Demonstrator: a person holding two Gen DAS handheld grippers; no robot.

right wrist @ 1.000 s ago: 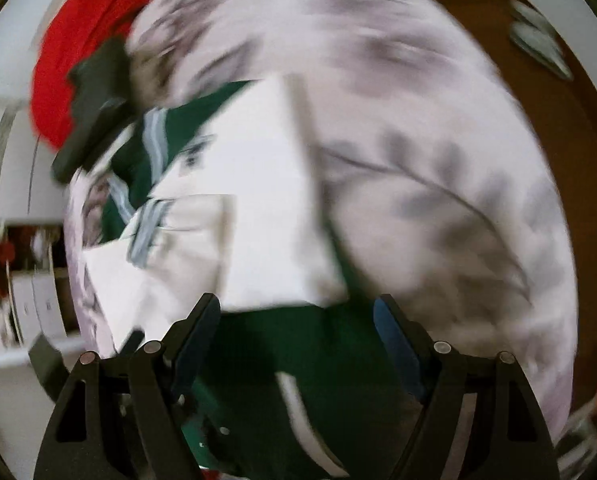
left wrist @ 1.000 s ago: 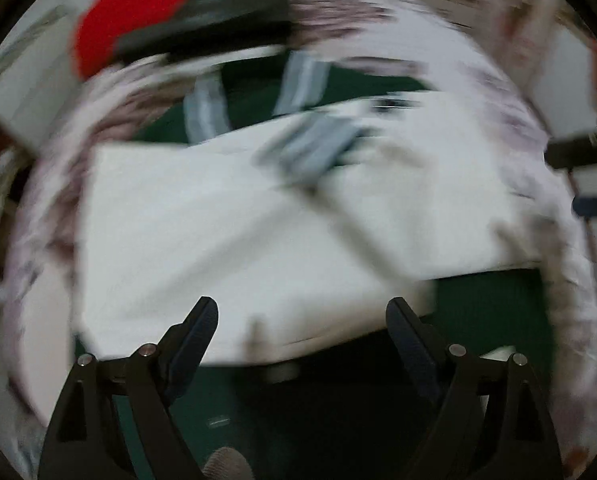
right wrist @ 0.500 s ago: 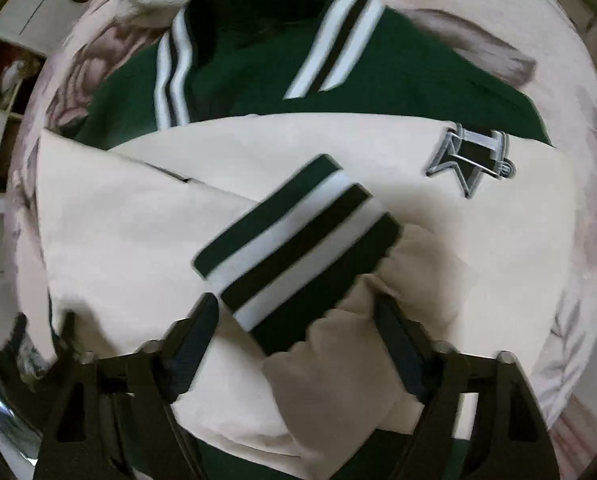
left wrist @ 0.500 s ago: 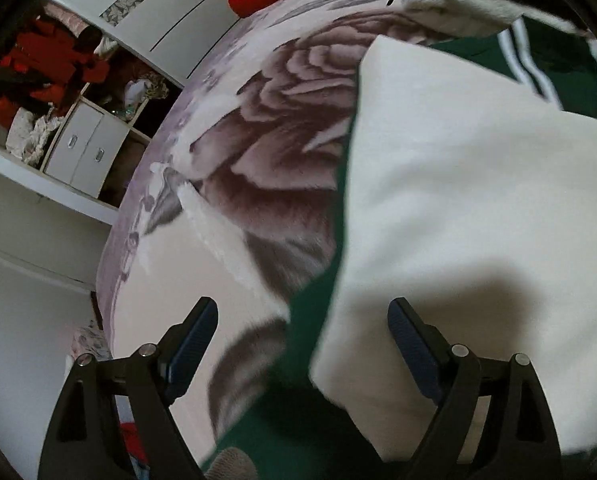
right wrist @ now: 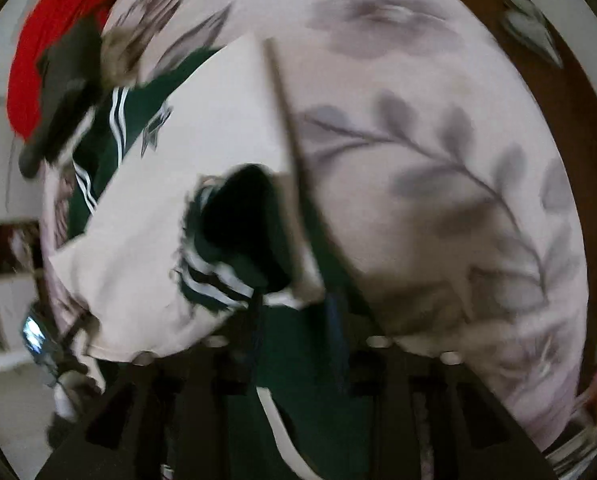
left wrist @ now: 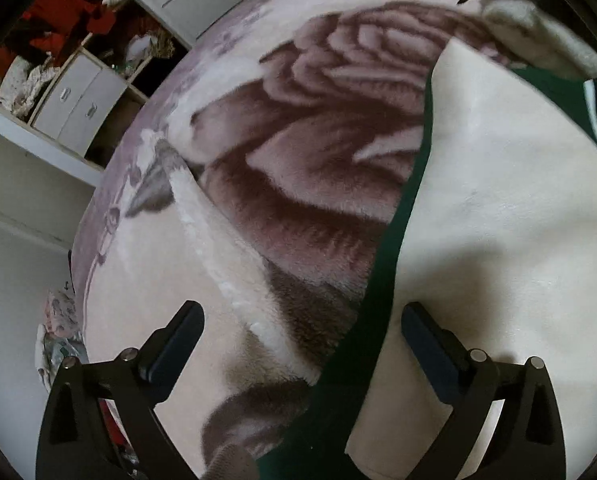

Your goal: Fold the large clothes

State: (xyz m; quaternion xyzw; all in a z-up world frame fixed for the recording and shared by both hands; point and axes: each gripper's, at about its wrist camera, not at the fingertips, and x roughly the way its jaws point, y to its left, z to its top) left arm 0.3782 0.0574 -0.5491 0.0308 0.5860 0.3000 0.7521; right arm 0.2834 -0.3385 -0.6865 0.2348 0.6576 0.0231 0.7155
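Note:
A cream and dark green jacket (left wrist: pixel 498 220) lies on a floral blanket (left wrist: pixel 298 140) on a bed. My left gripper (left wrist: pixel 302 340) hovers over the jacket's green left edge (left wrist: pixel 390 280). Its jaws are opening wide and the pads press on nothing. The right wrist view is blurred. There my right gripper (right wrist: pixel 294 320) has narrow jaws that are opening slightly, with green cloth between them. The striped sleeve cuff (right wrist: pixel 214 280) hangs lifted at its left finger, its dark opening facing the camera, above the jacket (right wrist: pixel 178 184).
A red garment (right wrist: pixel 46 52) and a dark garment (right wrist: pixel 62 80) lie at the far end of the bed. A fur-trimmed piece (left wrist: pixel 538 32) lies beyond the jacket. A white cabinet with drawers (left wrist: pixel 78 96) stands past the bed's left side. Brown floor (right wrist: pixel 558 92) borders the right.
My left gripper swung from above the jacket to its left edge and its jaws widened. My right gripper went to the striped cuff, narrowed on it and carried it toward the jacket's right edge.

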